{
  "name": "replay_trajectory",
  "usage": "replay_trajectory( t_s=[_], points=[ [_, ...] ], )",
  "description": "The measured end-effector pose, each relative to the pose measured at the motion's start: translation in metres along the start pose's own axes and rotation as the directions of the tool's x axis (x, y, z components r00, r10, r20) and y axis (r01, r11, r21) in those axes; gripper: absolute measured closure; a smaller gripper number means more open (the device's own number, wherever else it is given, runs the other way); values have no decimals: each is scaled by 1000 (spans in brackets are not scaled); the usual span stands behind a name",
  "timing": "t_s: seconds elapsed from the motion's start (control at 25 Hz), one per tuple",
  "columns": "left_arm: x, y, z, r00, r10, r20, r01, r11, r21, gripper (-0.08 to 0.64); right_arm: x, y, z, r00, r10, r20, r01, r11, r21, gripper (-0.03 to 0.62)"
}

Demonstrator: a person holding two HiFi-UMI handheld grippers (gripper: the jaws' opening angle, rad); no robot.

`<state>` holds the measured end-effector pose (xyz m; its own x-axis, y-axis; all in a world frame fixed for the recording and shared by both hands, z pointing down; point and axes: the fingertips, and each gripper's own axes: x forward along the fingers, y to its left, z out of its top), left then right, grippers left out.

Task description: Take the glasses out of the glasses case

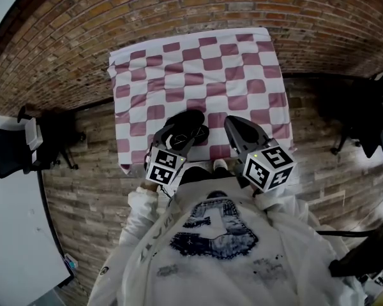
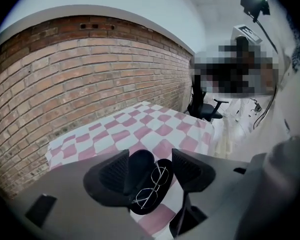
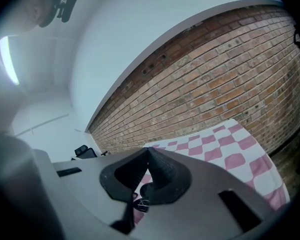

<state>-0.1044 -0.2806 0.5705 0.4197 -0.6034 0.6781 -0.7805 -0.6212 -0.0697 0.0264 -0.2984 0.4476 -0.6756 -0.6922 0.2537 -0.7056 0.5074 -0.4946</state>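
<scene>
Glasses (image 2: 152,186) with a thin wire frame lie in one half of the open black case (image 2: 140,166), framed by the left gripper (image 2: 150,154). Its jaws are spread wide and pinch nothing; they stand to either side of the case, the left one overlapping the raised half in its own view. Whether that jaw touches the case is hard to say from here.

The right gripper (image 3: 149,150) hangs just beside the left one, with its jaws pressed together at the tips and nothing between them. Below them in the right gripper view is a dark shape with a small glint, probably one end of the case with the glasses.

From the head view the case sits close to the near edge of the cloth (image 1: 198,62), about midway along it, with the left gripper reaching over that edge above it. The cloth is checked pink and white and drapes over every edge of the table; the rest of it is bare. The person's white sweatshirt (image 1: 217,247) fills the bottom of the head view. A brick wall (image 2: 65,84) runs behind the far edge, and a black office chair (image 2: 207,106) stands off the far right corner.
</scene>
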Motion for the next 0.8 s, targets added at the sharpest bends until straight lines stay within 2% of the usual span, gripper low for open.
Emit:
replay_trajectory(
  t_s=[0.2,0.4,0.68,0.8],
  points=[
    [14,-2,-7,999,-33,-40,35,998,42,284,4,2,-6,1000,9,-16,-10,1000,-16,578],
    [28,-9,-22,987,-109,-119,122,987,105,287,4,0,-6,1000,6,-18,-7,1000,-15,578],
    [47,-16,-46,956,-183,-231,239,938,249,287,1,-7,-9,1000,-9,-18,9,1000,-7,578],
    [54,-16,-59,940,-194,-282,273,921,276,287,1,-8,-9,1000,-14,-19,14,1000,-7,578]
  ],
)
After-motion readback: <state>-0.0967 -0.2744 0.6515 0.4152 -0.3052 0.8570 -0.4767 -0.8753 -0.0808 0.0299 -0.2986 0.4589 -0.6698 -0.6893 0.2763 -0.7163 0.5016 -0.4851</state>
